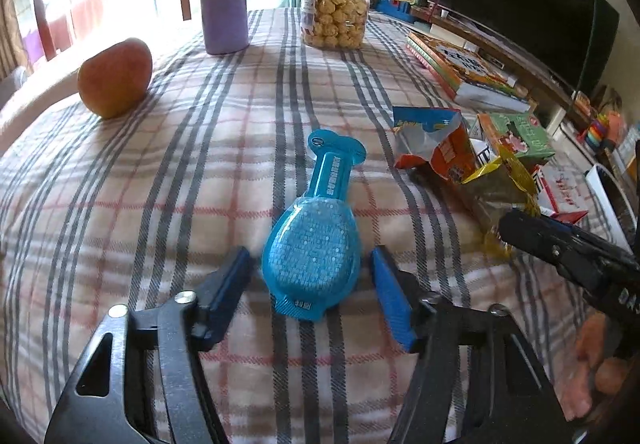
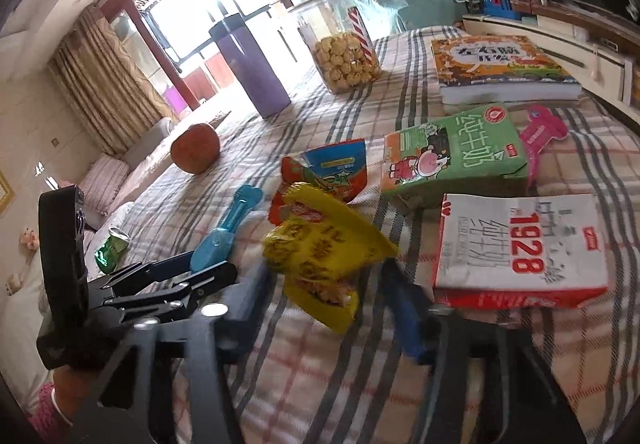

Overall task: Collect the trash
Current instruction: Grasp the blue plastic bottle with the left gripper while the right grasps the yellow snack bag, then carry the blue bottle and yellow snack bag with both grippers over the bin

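While angled down | left tongs (image 1: pixel 312 276) apart astride blue pack (image 1: pixel 310 252) | right tongs (image 2: pixel 324 296) apart round yellow wrapper (image 2: pixel 320 256)

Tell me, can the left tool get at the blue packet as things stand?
Probably yes. The blue packet lies flat on the cloth between the open fingers of the left tool, with a gap on each side. Nothing lies on it or blocks the way.

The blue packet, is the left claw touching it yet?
Apart. The left wrist view shows checked cloth between each finger of the left claw and the blue packet.
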